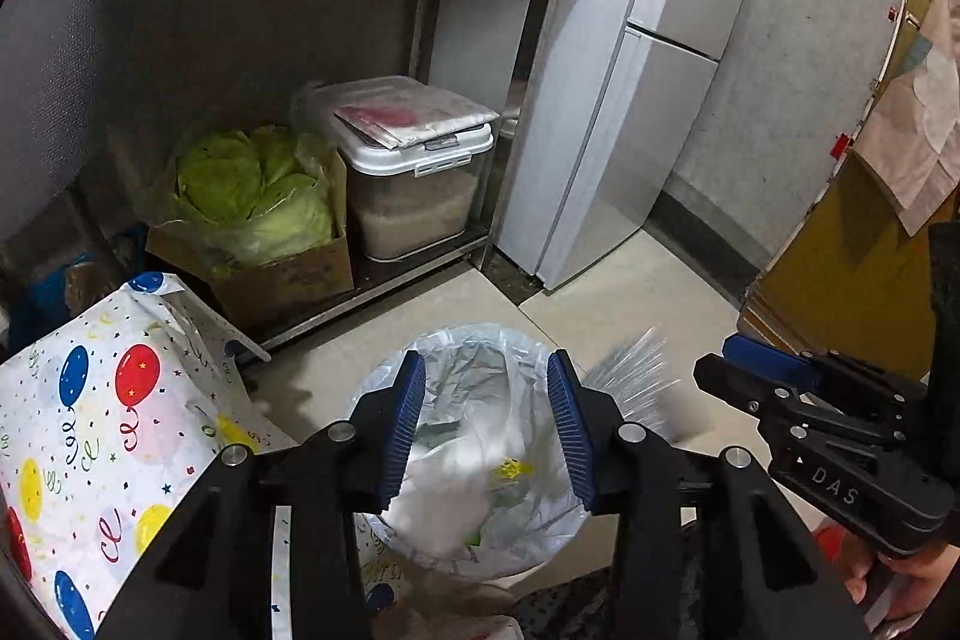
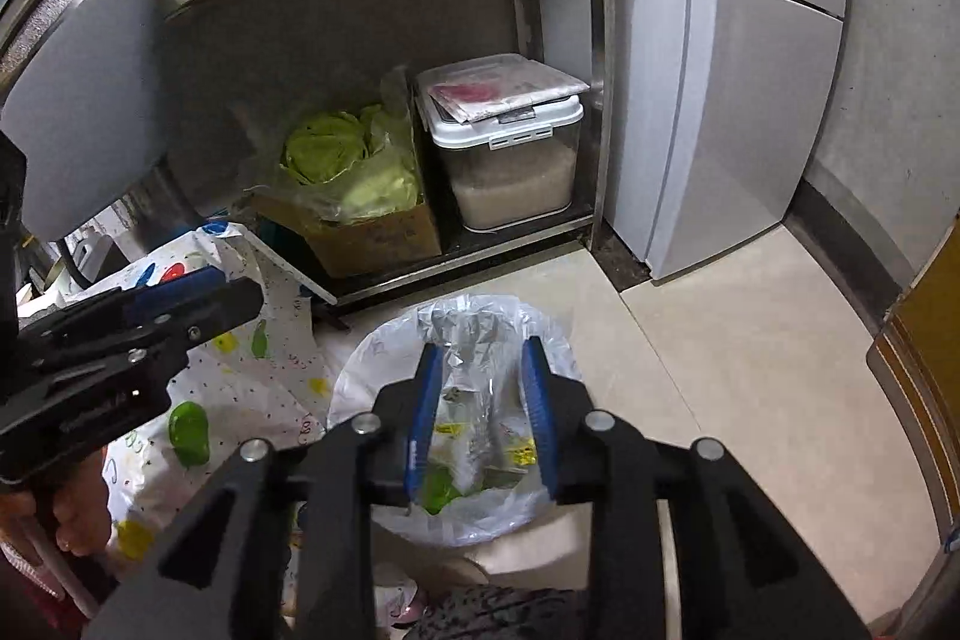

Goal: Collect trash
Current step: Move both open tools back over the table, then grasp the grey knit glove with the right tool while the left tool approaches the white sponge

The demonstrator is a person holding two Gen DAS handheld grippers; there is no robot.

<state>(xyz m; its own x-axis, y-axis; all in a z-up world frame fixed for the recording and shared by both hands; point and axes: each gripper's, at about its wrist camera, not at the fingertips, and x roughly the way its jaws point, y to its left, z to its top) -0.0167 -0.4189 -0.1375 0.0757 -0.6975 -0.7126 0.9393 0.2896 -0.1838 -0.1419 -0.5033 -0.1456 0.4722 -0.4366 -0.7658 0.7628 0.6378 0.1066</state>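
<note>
Both jaws parted, nothing gripped: left hand-held gripper [image 1: 486, 418] and right hand-held gripper [image 2: 480, 406] hover over the lined trash bin [image 2: 360, 376] on the floor [image 2: 720, 340], wrappers inside, balloon-print bag [image 1: 90, 418] beside it.

Left gripper [image 1: 486, 418] hung parted over the white plastic-lined trash bin [image 1: 474, 460]; balloon-print plastic bag [image 1: 102, 430] sat at nine o'clock.

2 grippers: left gripper [image 1: 486, 421], right gripper [image 2: 483, 412]. 1 lined trash bin [image 2: 372, 370]. 1 cardboard box [image 1: 288, 274] of cabbage. 1 lidded storage container [image 2: 510, 160]. 1 balloon-print cloth [image 1: 102, 412]. 1 refrigerator [image 2: 750, 70].
</note>
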